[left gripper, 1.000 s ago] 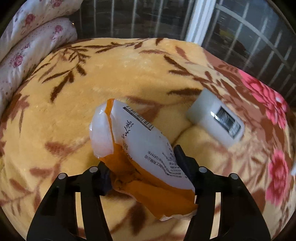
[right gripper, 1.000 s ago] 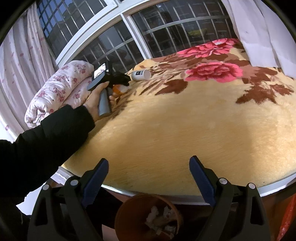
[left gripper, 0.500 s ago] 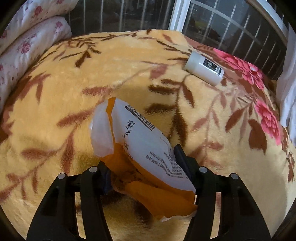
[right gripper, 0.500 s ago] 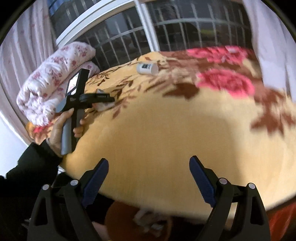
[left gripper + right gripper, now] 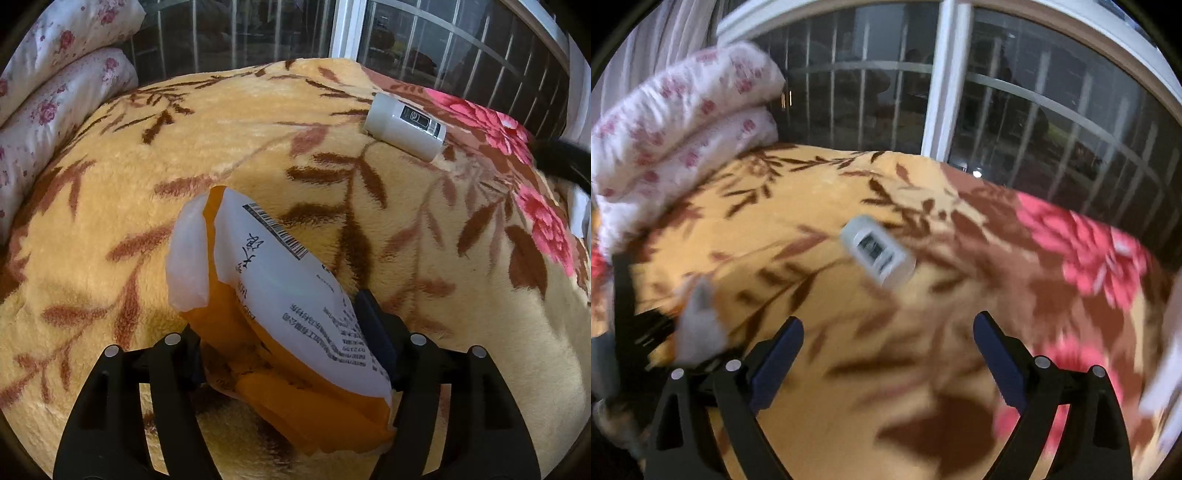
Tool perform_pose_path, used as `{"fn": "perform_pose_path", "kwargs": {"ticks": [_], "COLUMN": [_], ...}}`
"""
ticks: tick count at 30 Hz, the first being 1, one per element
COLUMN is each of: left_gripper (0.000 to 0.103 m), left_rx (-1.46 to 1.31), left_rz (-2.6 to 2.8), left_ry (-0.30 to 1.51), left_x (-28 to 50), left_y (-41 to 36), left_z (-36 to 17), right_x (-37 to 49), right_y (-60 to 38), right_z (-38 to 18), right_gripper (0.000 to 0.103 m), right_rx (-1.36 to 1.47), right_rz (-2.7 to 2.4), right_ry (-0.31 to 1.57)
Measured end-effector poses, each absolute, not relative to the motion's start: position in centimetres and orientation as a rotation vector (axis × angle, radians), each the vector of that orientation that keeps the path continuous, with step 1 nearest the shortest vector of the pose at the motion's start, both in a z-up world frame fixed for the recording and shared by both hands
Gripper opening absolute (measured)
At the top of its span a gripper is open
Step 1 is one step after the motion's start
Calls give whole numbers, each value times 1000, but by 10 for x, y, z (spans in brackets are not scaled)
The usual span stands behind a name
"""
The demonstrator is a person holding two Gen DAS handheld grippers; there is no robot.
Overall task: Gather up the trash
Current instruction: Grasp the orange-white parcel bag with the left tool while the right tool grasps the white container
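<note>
Right gripper (image 5: 888, 341), jaws spread and empty, faces the small white plastic bottle (image 5: 877, 254) lying on the yellow floral fleece blanket (image 5: 820, 417) ahead, long axis slanting across them; left gripper (image 5: 284, 332) clamps the orange-and-white plastic wrapper (image 5: 275, 306).

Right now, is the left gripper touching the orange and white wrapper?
Touching. The left wrist view shows the left gripper with both fingers pressed against the wrapper, pinching it above the blanket.
</note>
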State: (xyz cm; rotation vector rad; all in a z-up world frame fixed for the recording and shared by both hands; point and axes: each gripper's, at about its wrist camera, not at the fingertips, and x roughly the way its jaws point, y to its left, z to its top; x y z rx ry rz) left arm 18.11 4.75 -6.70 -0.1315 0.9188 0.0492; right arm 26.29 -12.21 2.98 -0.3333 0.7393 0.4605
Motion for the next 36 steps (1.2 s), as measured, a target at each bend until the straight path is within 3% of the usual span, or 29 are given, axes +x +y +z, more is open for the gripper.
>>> {"fn": "perform_pose_path", "kwargs": {"ticks": [10,14,17,28,36], "left_gripper": [71,71,72,72,72], "left_rx": [-128,-128,-128,-125,-124], "left_rz": [44,44,44,46,45], "left_ry": [918,919,919,920,918], "left_x": [182,182,183,183,183], "left_y": [47,47,47,46,46], "left_z": [-68,-69,-69,-69,-69], "right_x": [349,374,384,360,278], "right_y": [-53,-40,-43,-92,-149], "right_z": [-12,-41,-44,-42,-40], "right_gripper": [87,67,52,50,49], "right_rx": [-559,-622,-515,-116,120], "right_rz": [594,606,625,386,278], "right_ry": [817,922,974,1032,1061]}}
